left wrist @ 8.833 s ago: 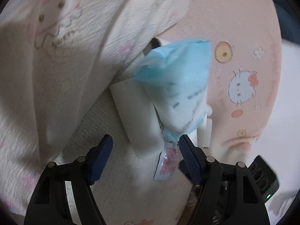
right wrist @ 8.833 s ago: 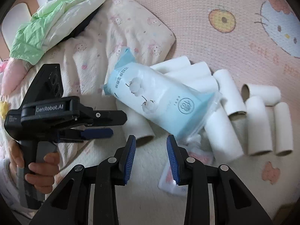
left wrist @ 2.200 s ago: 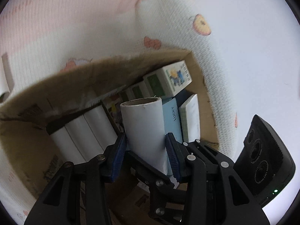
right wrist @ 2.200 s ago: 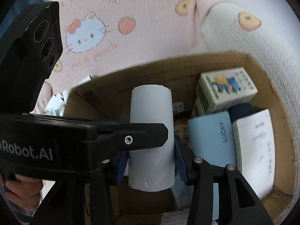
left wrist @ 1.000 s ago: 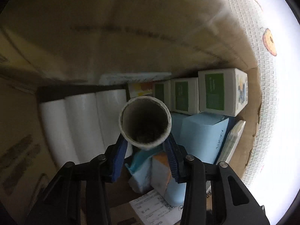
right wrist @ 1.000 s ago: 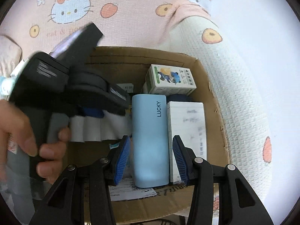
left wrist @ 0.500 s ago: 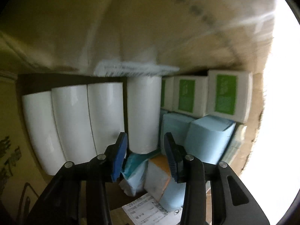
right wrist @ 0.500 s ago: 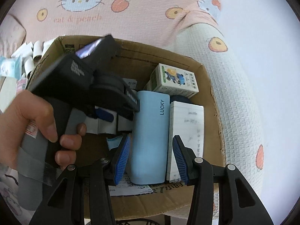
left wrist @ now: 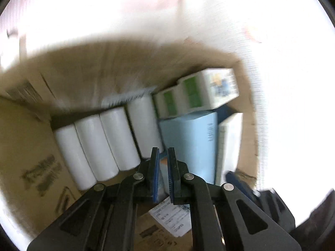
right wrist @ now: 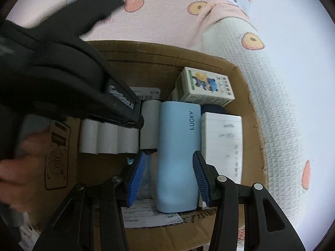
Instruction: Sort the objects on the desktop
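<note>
Four white paper tubes (left wrist: 108,144) lie side by side at centre-left of my left view, on the floor of the cardboard box (right wrist: 247,87). Right of them a pale blue LUCKY case (right wrist: 178,152) sits mid-frame, a green-and-white carton (right wrist: 206,86) above it. My left hand-held gripper (left wrist: 163,174) has just been closing, nothing between the jaws, nearly together. My right hand-held gripper (right wrist: 169,179) hangs parted over the blue case, not touching it.
</note>
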A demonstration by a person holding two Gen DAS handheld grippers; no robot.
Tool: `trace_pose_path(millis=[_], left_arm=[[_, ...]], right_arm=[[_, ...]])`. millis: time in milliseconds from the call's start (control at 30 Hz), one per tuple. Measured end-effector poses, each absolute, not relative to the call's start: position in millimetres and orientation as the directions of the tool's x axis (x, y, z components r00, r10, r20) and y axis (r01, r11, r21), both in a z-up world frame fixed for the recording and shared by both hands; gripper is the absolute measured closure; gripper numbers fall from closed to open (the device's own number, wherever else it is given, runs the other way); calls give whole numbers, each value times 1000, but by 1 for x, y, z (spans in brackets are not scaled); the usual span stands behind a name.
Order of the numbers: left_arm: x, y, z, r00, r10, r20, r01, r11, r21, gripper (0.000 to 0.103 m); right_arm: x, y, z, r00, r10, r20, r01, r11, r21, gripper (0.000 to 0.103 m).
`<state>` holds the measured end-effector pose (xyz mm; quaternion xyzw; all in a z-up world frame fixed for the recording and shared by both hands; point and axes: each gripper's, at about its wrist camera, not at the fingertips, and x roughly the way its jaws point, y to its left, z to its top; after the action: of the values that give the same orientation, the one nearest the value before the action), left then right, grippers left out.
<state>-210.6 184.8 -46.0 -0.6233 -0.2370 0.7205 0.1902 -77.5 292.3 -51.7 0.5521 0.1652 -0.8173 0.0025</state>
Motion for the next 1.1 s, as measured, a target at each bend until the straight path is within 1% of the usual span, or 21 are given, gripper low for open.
trace_pose_path(millis=[100, 200, 233, 300, 367, 433, 467, 500, 567, 600, 667, 700, 733, 767, 800, 867, 933, 967, 1033, 1100], left_arm=[[-209, 170, -26, -230, 580, -782, -43, -808, -587, 98], [-203, 157, -9, -312, 568, -761, -95, -816, -570, 99], [-215, 158, -5, -338, 562, -755, -113, -821, -560, 99], [-205, 159, 4, -397, 570, -719, -172, -816, -551, 99], [-190, 157, 12, -444, 588, -676, -268, -807, -527, 99], [-182, 158, 22, -472, 589, -656, -340, -808, -481, 98], [-177, 154, 33, -473, 597, -648, -358, -803, -477, 98], [-177, 153, 30, -470, 608, -640, -366, -794, -485, 98], [-170, 146, 27, -470, 625, -624, -363, -781, -509, 97], [-166, 142, 28, -477, 632, -610, -360, -774, -521, 96], [-159, 140, 28, -489, 598, -634, -354, -801, -483, 82], [-156, 143, 25, -488, 589, -644, -361, -808, -465, 78], [-153, 145, 23, -478, 589, -652, -378, -808, -453, 69], [-150, 146, 21, -466, 589, -660, -389, -807, -445, 64], [-145, 143, 22, -453, 588, -670, -400, -806, -437, 61], [-134, 133, 30, -458, 569, -683, -397, -818, -415, 43], [-125, 126, 36, -487, 529, -695, -384, -844, -374, 35], [-123, 124, 37, -492, 513, -704, -381, -854, -355, 33], [-118, 119, 40, -494, 465, -734, -376, -876, -303, 33], [-114, 116, 37, -487, 399, -777, -355, -903, -241, 33]], right_arm=[[-77, 293, -49, -401, 112, -909, 179, -964, -198, 57], [-83, 297, -52, -386, 91, -918, 141, -977, -157, 57], [-84, 297, -51, -394, 81, -915, 136, -980, -146, 57], [-84, 297, -48, -410, 59, -910, 121, -986, -118, 57], [-87, 297, -45, -429, 42, -902, 108, -989, -98, 57], [-89, 291, -43, -450, 71, -890, 109, -985, -133, 57], [-89, 287, -43, -467, 100, -879, 111, -979, -171, 57], [-85, 278, -42, -487, 133, -863, 117, -969, -216, 57], [-81, 268, -42, -512, 155, -845, 137, -956, -258, 57], [-79, 263, -41, -522, 151, -839, 148, -953, -263, 57], [-74, 256, -39, -536, 141, -832, 151, -954, -259, 57], [-72, 254, -38, -541, 138, -830, 150, -955, -257, 57], [-71, 252, -35, -545, 137, -827, 147, -956, -255, 57], [-70, 251, -32, -552, 138, -822, 138, -957, -254, 57], [-69, 251, -27, -560, 143, -816, 125, -959, -253, 57], [-66, 249, -23, -570, 148, -808, 111, -961, -254, 57], [-61, 245, -18, -573, 144, -807, 105, -964, -246, 55], [-59, 244, -17, -576, 136, -806, 103, -966, -237, 53], [-53, 241, -14, -577, 113, -809, 102, -972, -209, 44], [-47, 238, -14, -572, 88, -816, 102, -979, -177, 43]])
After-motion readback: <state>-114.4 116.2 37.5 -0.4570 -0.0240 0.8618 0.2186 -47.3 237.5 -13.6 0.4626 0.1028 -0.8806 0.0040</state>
